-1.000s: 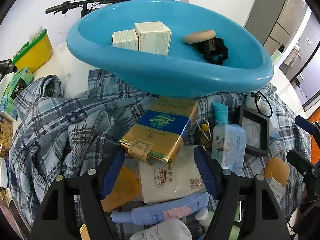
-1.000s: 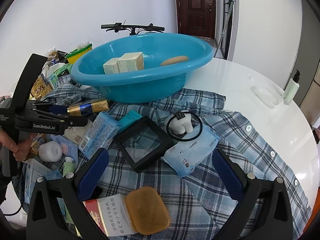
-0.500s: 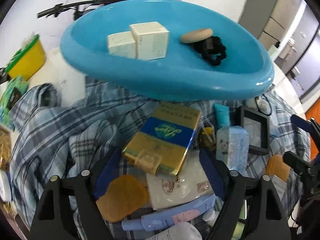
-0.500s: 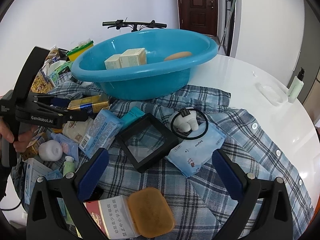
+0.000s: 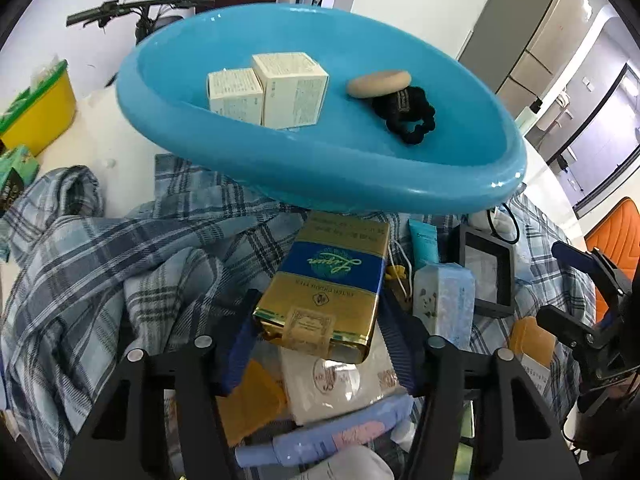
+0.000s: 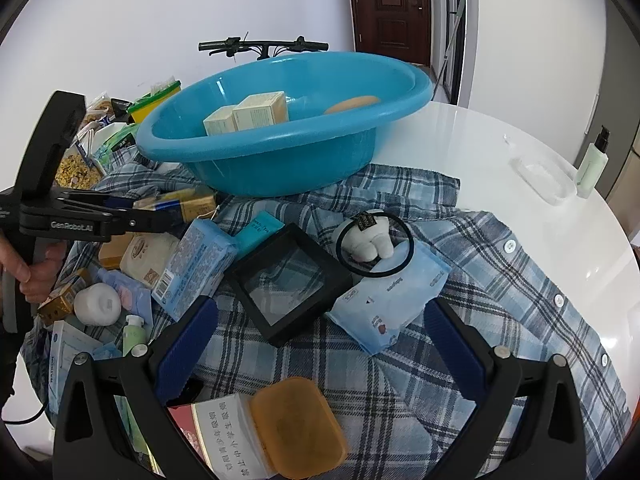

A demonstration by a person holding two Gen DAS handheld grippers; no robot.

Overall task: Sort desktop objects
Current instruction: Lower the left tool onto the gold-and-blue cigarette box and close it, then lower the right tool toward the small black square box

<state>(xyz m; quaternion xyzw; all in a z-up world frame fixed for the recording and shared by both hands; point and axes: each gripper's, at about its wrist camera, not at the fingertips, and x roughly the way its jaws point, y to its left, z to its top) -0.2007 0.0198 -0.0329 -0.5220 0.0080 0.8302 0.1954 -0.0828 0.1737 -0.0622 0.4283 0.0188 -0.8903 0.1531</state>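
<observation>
- Between the left tool's [image 5: 316,336] blue pads sits the gold-and-blue box [image 5: 328,284]; its jaws are closing and look to touch both sides.
- Its long axis runs straight ahead from the tool toward the blue basin [image 5: 320,148], just beyond on the worktop's plaid shirt [image 5: 120,264].
- Spread and empty, the right tool [image 6: 316,348] hangs over the orange soap case [image 6: 298,426], farther from the box.

The left gripper [image 6: 160,216] carries white lettering "GenRobot.AI" along its black arm. The cream pouch [image 5: 340,380] bears a round brown emblem; its wording is too small to read. The gold and blue box [image 5: 328,280] has green script, illegible. Chinese characters run down the white and red booklet [image 6: 224,436], too blurred to read.
</observation>
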